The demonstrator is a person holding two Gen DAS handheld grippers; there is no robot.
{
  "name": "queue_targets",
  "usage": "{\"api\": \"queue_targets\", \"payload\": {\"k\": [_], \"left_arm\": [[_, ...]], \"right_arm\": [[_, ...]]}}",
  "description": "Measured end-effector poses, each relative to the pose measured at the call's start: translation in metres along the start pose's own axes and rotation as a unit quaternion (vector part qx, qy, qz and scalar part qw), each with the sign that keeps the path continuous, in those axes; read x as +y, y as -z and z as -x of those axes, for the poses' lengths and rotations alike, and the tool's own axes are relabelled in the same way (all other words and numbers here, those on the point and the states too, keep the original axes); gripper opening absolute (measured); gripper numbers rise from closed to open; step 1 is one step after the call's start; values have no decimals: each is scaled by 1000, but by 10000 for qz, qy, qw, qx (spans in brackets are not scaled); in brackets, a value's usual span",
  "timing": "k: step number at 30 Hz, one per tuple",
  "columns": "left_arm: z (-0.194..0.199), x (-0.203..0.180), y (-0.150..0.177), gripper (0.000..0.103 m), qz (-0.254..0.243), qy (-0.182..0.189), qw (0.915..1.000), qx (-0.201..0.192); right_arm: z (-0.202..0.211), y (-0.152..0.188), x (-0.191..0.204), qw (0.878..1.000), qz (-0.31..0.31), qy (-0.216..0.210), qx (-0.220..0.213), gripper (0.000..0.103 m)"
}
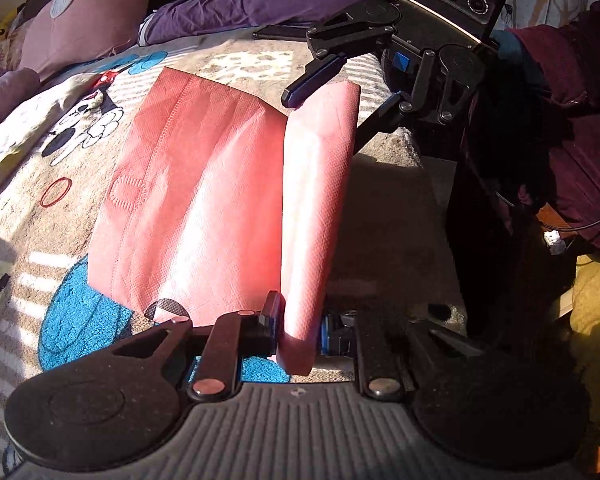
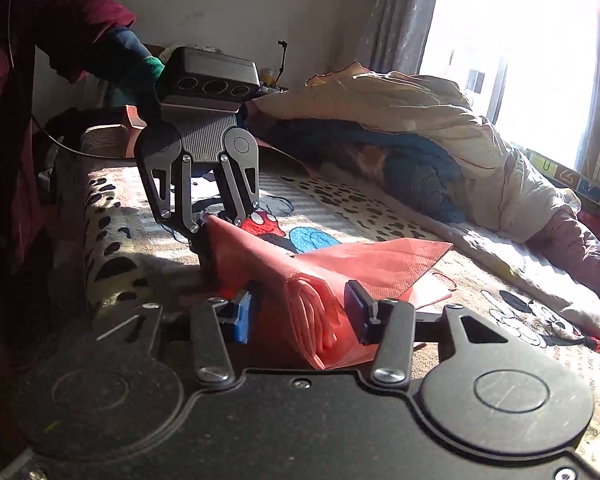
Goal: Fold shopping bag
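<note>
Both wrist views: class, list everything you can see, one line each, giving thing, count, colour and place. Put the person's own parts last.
shopping bag: one, pinkish red, lying on the bed, its right strip lifted into a fold.
blanket: one, beige with cartoon prints and blue patches, spread under the bag.
purple bedding: one heap, purple, at the far end of the bed.
pink pillow: one, dusty pink, far left.
cream quilt: one, cream, bunched by the window.
window: one, bright, far right of the right wrist view.
left gripper: one, black, clamped on the near end of the fold.
right gripper: one, black with blue pads, astride the fold's other end; pad contact unclear.
sleeve: one, dark red, behind the left gripper.
</note>
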State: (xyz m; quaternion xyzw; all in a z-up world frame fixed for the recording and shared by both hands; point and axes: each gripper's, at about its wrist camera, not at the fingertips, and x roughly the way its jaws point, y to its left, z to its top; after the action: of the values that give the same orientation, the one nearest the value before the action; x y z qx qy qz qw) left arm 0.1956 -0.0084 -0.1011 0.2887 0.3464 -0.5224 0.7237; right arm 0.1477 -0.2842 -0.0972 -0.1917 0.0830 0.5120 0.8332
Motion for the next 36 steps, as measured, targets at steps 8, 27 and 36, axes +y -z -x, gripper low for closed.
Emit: {"api": "queue_targets", "payload": {"k": [8,27,36], "left_arm": [[-8,-3,-4,18,-236,-55,9996,126],[0,64,43,25,3214,1196,9265,-1551],[-20,80,48,25,4626,1316,8697,-1112]], "right_arm": [[1,11,12,9964,138,-419,722,21],[-2,69,-54,8657,-4962,-643,141,20],[-3,82,-44,7882,-6148,-268,31,17]]}}
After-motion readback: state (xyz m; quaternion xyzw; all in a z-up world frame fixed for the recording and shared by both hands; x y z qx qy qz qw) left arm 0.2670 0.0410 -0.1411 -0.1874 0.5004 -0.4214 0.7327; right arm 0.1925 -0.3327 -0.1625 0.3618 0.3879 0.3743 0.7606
